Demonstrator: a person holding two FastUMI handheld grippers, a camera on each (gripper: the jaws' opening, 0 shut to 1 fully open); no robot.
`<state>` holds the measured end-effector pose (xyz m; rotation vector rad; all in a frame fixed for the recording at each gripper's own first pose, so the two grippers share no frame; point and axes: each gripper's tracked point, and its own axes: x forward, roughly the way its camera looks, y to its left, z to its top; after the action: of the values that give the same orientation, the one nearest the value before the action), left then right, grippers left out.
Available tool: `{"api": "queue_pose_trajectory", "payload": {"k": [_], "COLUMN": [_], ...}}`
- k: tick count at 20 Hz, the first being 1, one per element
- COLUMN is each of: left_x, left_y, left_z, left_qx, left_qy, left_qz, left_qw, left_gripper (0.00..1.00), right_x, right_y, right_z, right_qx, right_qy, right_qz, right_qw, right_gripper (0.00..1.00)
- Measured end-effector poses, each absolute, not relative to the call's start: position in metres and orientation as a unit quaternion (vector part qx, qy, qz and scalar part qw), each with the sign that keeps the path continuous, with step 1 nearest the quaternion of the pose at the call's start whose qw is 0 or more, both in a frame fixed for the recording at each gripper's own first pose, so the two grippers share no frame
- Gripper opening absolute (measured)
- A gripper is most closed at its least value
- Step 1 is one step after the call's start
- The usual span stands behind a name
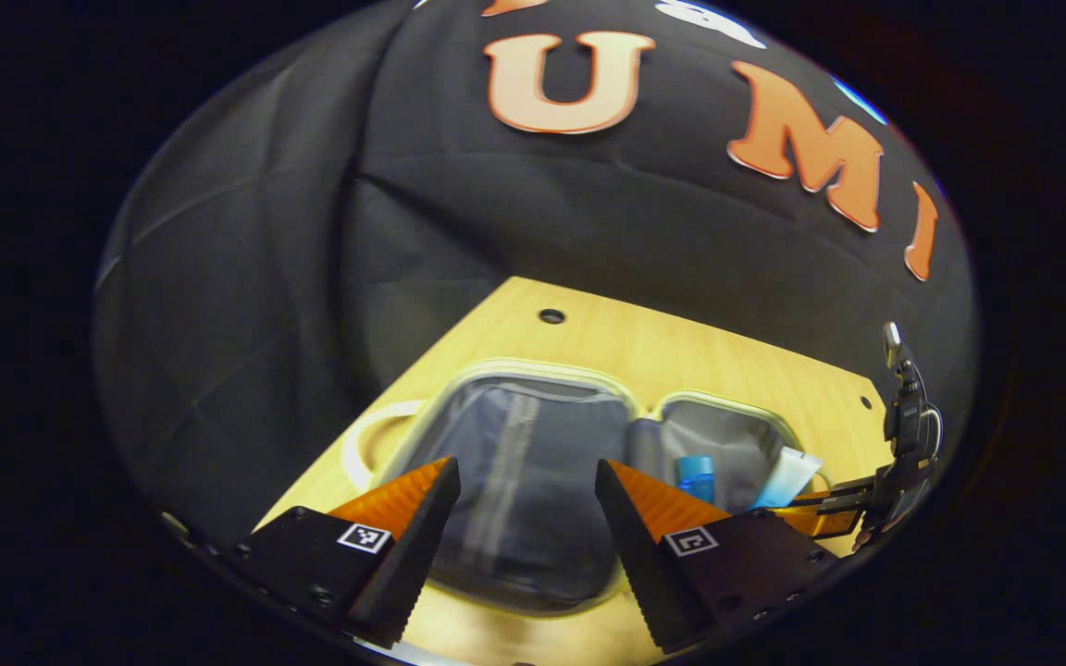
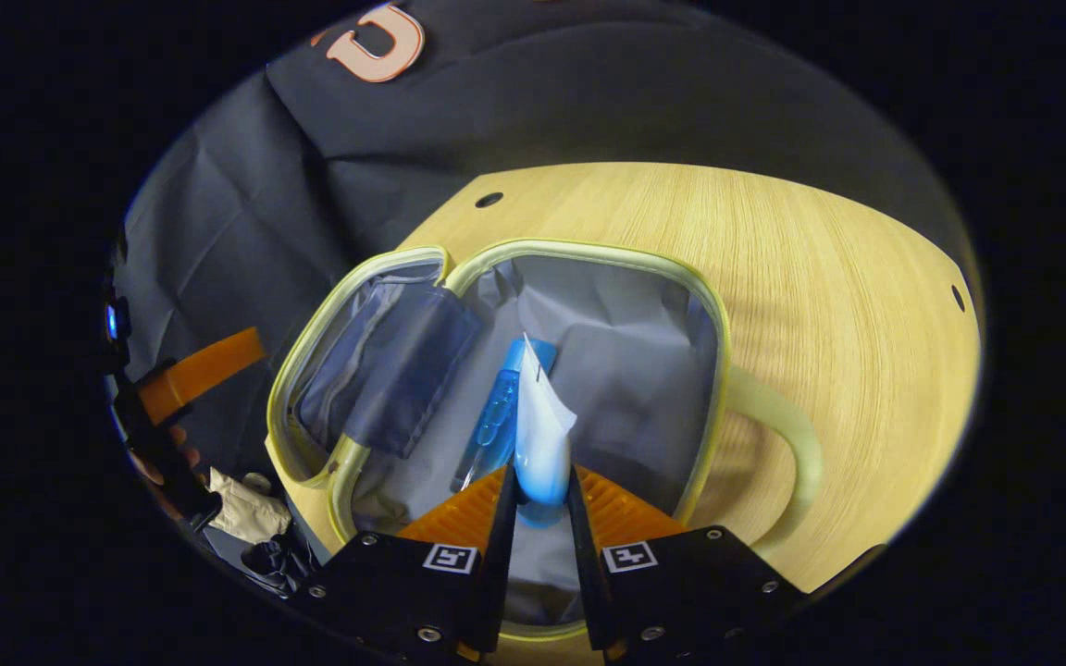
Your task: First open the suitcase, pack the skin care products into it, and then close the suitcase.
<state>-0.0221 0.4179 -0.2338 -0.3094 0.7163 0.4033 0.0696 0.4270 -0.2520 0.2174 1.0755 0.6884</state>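
- Your suitcase lies open flat on the wooden bench, both grey-lined halves facing up, pale yellow-green trim around each rim.
- Your right gripper has its jaws closed on a white tube with a blue end; both fingers press against its sides, and you hold it over the suitcase half that has the handle on its outer edge.
- A blue bottle lies on the lining of that same half, just beside the tube.
- The other half carries a dark inner pocket near the hinge.
- Your left gripper hangs above the near edge of the suitcase with its jaws spread wide, nothing between them.
- From the left gripper view, the blue bottle and the white tube sit in the far half, with the right gripper at the tube.
- In the right gripper view, a hand holds the left gripper at the bench's left edge.
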Motion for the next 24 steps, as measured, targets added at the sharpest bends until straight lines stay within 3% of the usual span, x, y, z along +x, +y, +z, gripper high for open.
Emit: {"api": "queue_pose_trajectory", "payload": {"k": [7,8,10,11,12,14,17,19,21,24], "left_x": [-0.076,-0.078,-0.08,-0.079,-0.079,-0.075,-0.067,-0.061,-0.055,-0.04], "left_y": [0.516,0.528,0.545,0.55,0.555,0.563,0.565,0.565,0.564,0.556], "left_z": [-0.268,-0.275,-0.289,-0.295,-0.301,-0.317,-0.336,-0.348,-0.363,-0.376], "left_qx": [-0.232,-0.248,-0.281,-0.298,-0.312,-0.331,-0.369,-0.385,-0.395,-0.419], "left_qy": [0.342,0.342,0.339,0.336,0.338,0.344,0.354,0.365,0.378,0.383], "left_qz": [0.289,0.297,0.306,0.307,0.307,0.302,0.277,0.258,0.241,0.199], "left_qw": [0.863,0.856,0.844,0.839,0.833,0.825,0.813,0.808,0.802,0.799], "left_gripper": [0.92,0.92,0.92,0.92,0.92,0.92,0.92,0.92,0.92,0.76], "right_x": [0.077,0.08,0.088,0.091,0.094,0.099,0.101,0.1,0.097,0.091], "right_y": [0.431,0.428,0.419,0.412,0.404,0.386,0.361,0.349,0.34,0.32], "right_z": [-0.253,-0.249,-0.238,-0.231,-0.222,-0.207,-0.18,-0.163,-0.144,-0.125], "right_qx": [0.113,0.116,0.117,0.116,0.114,0.109,0.106,0.112,0.117,0.092], "right_qy": [0.514,0.509,0.491,0.479,0.467,0.443,0.41,0.391,0.37,0.339], "right_qz": [0.284,0.279,0.267,0.26,0.253,0.236,0.211,0.202,0.202,0.195], "right_qw": [0.801,0.806,0.821,0.83,0.84,0.858,0.881,0.891,0.899,0.916], "right_gripper": [0.34,0.41,0.27,0.26,0.32,0.34,0.46,0.64,0.75,0.82]}}
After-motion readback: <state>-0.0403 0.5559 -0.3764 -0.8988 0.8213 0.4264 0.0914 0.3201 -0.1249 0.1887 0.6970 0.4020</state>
